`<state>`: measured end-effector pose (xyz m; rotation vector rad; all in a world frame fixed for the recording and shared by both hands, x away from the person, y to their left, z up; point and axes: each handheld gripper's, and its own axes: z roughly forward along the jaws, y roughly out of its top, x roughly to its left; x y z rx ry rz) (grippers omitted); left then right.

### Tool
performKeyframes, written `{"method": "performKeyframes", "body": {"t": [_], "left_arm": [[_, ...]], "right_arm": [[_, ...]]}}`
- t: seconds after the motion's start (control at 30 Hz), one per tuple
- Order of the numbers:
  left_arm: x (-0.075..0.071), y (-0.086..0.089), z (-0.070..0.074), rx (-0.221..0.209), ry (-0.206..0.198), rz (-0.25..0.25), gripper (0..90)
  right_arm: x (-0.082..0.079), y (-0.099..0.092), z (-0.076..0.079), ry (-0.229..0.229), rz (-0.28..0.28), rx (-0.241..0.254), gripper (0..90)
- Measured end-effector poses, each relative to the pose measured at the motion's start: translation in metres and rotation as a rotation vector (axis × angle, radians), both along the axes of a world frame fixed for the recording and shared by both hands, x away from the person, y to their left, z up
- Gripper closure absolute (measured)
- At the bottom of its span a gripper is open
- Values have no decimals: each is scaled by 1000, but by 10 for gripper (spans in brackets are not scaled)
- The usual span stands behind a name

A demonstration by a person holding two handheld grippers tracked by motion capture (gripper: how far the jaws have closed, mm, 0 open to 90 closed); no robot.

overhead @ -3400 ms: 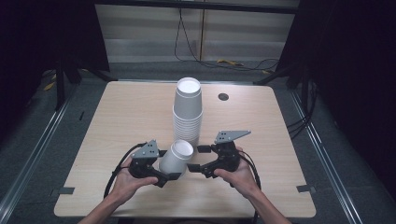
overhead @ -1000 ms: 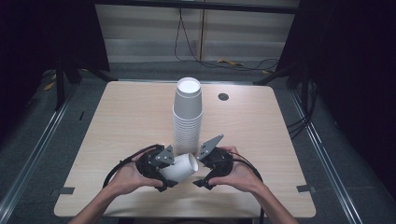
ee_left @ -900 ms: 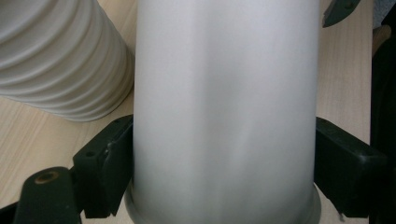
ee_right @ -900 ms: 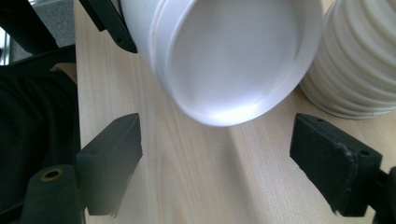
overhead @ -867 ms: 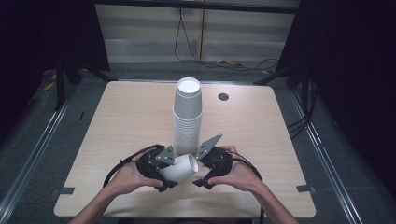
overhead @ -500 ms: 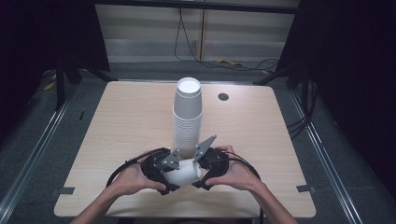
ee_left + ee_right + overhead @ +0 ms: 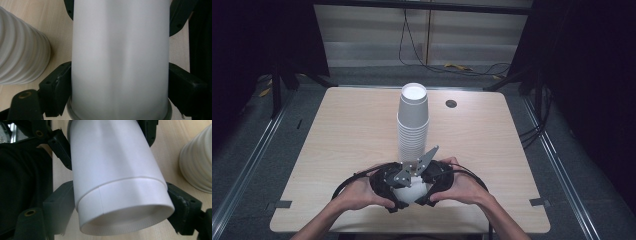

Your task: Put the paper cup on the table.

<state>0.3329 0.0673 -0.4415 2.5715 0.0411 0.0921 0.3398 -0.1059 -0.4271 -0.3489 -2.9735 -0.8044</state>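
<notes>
A white paper cup [image 7: 412, 193] lies on its side between both grippers, low over the table's front edge. My left gripper [image 7: 393, 192] is shut on it, with the black jaws pressed on both sides of the cup [image 7: 120, 57]. From the other side my right gripper [image 7: 428, 189] is shut on the cup [image 7: 115, 170] too. In the right gripper view a step rings the cup near its open end, like one cup nested in another. A tall stack of white cups [image 7: 413, 125] stands upside down just behind the grippers; its ribbed side [image 7: 22, 50] [image 7: 197, 162] shows in both gripper views.
The light wooden table [image 7: 347, 130] has a small dark round hole [image 7: 451, 103] at the back right. Black cables [image 7: 347, 182] loop from the grippers near the front edge. Dark floor and metal rails surround the table.
The cup has tipped from upright onto its side. Both hands have drawn closer together and nearer the front edge, with the grippers closing in around the cup.
</notes>
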Motion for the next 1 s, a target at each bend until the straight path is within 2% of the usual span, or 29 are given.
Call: {"method": "performKeyframes", "body": {"t": [0.07, 0.1, 0.2, 0.23, 0.27, 0.33, 0.37, 0.4, 0.47, 0.8, 0.9, 1.0], "left_arm": [[0, 0, 0, 3, 5, 0, 155], [0, 1, 2, 19, 12, -13, 155], [1, 3, 4, 14, -11, -24, 151], [0, 3, 4, -15, -13, -6, 149], [-1, 3, 3, -40, -8, 12, 147], [3, 6, 8, 17, -45, -46, 142], [3, 6, 8, 12, -43, -44, 139], [2, 6, 7, -20, -25, -27, 137], [2, 6, 7, -40, -34, -17, 132], [4, 16, 15, -110, -50, -33, 147], [4, 18, 18, -147, -49, -34, 159], [7, 24, 24, -207, -50, -9, 159]], "right_arm": [[0, 0, 0, 5, -2, 1, 206], [0, 0, 0, 5, 3, 4, 212], [-2, 0, 2, 9, -15, 6, 215], [-2, 0, 2, 1, -19, 11, 218], [0, -1, 2, -12, 6, 9, 221], [-1, -3, 4, -15, 8, 18, 226], [-1, -3, 4, -22, 4, 19, 228], [-2, -3, 5, -21, 0, 21, 228], [-2, -4, 5, -23, 1, 13, 233], [0, -4, 5, -21, -10, 18, 238], [0, -3, 2, -21, -13, 16, 239], [0, -5, 4, -26, -27, 27, 240]]}}
